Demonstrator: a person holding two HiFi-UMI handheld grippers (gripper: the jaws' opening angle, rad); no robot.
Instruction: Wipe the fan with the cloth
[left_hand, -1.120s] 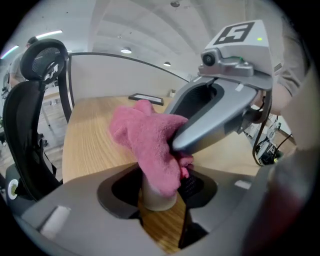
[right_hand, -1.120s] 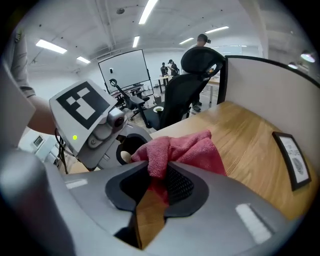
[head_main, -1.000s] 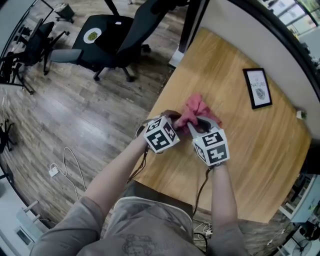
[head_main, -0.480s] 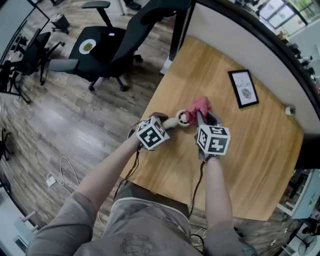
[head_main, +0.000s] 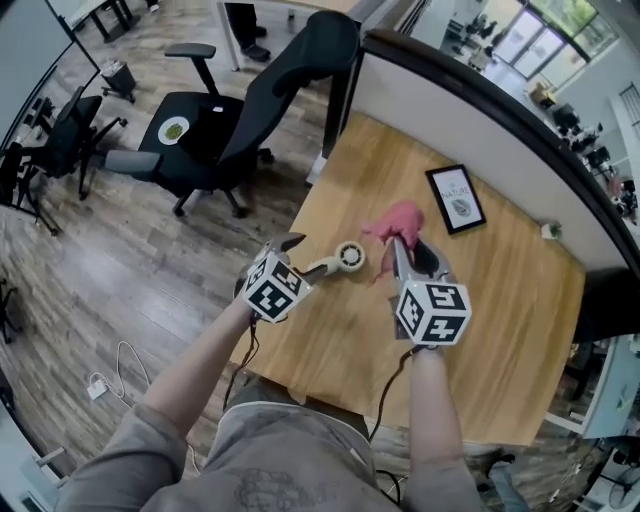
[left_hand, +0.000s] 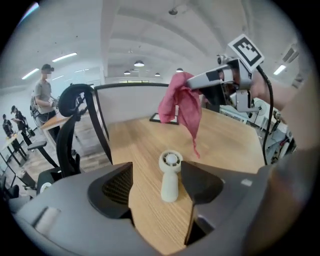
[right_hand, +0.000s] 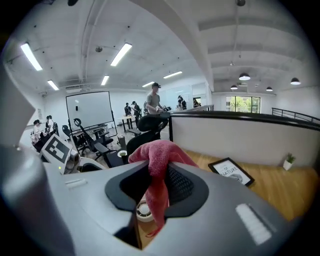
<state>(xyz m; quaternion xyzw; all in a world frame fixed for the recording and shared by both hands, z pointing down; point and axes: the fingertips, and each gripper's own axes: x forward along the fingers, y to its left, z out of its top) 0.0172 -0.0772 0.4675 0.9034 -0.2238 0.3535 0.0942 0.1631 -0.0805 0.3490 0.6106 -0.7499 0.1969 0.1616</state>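
Claw on the right pinching the pink cloth so it dangles above the tabletop, claw on the left opening and gripping nothing, white fan lying flat just ahead of it, framed picture farther back.

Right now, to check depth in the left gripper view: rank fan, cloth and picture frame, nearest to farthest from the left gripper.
1. fan, on the table just ahead of the left gripper, whose opening jaws hold nothing.
2. cloth, beyond the fan, hanging from the right gripper.
3. picture frame, at the table's far side, behind the cloth.
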